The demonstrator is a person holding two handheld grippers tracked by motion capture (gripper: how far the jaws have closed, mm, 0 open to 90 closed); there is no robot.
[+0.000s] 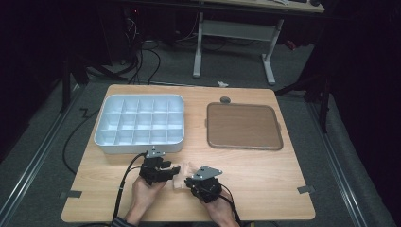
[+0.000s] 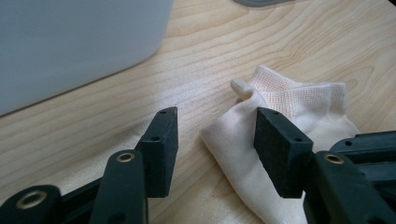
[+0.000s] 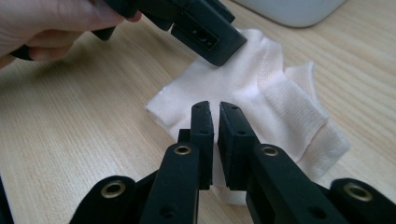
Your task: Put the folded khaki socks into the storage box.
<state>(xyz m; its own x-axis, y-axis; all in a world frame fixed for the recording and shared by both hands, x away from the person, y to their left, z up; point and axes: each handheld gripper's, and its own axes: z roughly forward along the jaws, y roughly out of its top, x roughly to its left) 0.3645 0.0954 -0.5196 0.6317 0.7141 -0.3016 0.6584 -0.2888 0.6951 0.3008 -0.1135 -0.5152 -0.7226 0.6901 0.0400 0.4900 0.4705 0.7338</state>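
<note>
High view: two hand-held grippers meet over a small cream fabric sock near the tabletop's front edge.

Left gripper has its fingers apart, one on bare wood, the other over the sock's edge, not pressing it. Right gripper has its fingers nearly together, pinching a fold of the sock. A pale grey compartmented plastic tray sits toward the back left, a brown flat tray back right.
</note>
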